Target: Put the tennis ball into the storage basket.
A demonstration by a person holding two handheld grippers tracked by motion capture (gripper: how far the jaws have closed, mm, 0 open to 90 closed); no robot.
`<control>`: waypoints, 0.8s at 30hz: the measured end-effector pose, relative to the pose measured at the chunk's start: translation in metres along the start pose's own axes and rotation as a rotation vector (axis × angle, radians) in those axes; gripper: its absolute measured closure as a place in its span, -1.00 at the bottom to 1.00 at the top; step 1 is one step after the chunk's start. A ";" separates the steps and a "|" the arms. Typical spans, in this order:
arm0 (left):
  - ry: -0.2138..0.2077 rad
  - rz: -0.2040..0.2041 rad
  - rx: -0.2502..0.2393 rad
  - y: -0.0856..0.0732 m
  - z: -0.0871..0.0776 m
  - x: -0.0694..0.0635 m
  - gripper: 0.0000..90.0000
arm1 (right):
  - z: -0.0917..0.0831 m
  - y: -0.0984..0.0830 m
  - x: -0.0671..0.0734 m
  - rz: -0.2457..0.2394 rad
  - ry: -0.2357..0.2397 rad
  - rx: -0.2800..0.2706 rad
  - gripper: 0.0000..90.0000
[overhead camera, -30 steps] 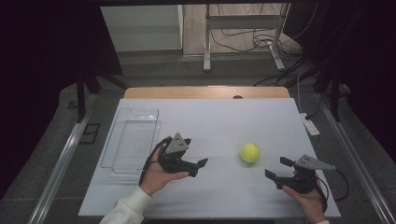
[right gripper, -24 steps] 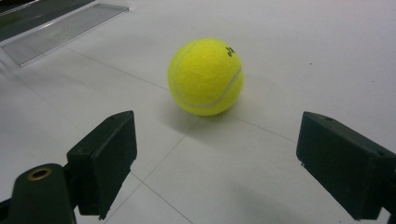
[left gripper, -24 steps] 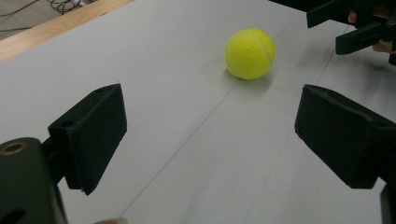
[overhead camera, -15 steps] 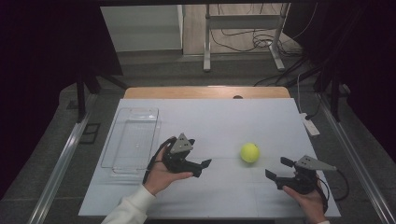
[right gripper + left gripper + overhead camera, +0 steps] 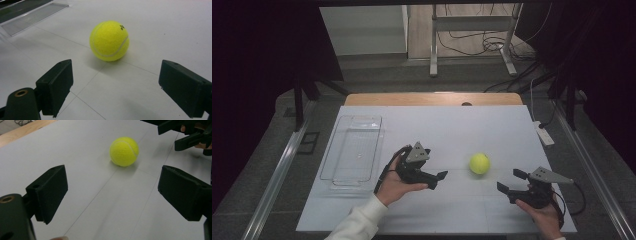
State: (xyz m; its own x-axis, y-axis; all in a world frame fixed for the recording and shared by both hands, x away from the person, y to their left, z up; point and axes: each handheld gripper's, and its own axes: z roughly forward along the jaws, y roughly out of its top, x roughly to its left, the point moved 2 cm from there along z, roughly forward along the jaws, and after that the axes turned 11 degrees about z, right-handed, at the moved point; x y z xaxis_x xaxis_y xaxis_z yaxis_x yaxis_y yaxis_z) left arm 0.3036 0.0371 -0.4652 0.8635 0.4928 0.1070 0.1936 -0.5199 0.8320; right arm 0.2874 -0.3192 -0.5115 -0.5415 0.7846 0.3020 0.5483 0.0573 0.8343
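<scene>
Tray [image 5: 351,150] apart from tennis ball [image 5: 479,163]

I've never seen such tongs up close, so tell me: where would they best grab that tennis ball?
Across the widest middle of the tennis ball, one jaw on each side. It is round and lies free on the white table, so any side works; the right tongs, open and facing it, could come in level.
</scene>
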 end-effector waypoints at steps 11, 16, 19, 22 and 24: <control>-0.015 0.001 0.005 0.004 0.008 -0.001 -0.78 | 0.001 -0.001 0.000 -0.003 -0.001 0.007 -0.73; -0.027 0.006 0.005 0.009 0.014 -0.003 -0.78 | 0.001 -0.001 0.000 -0.003 0.001 0.006 -0.73; -0.033 0.010 0.005 0.011 0.016 -0.004 -0.78 | 0.001 -0.001 0.000 -0.004 -0.001 0.007 -0.73; -0.038 0.016 0.010 0.013 0.019 -0.006 -0.78 | 0.001 -0.001 0.000 -0.003 -0.001 0.008 -0.73; -0.039 0.019 0.009 0.015 0.021 -0.006 -0.78 | 0.001 -0.001 0.000 -0.003 -0.001 0.008 -0.73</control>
State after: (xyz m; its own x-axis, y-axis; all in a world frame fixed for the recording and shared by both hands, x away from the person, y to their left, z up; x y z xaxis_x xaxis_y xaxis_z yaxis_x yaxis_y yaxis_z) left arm 0.3109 0.0118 -0.4647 0.8846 0.4553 0.1010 0.1812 -0.5351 0.8251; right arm 0.2873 -0.3186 -0.5126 -0.5426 0.7850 0.2989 0.5516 0.0647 0.8316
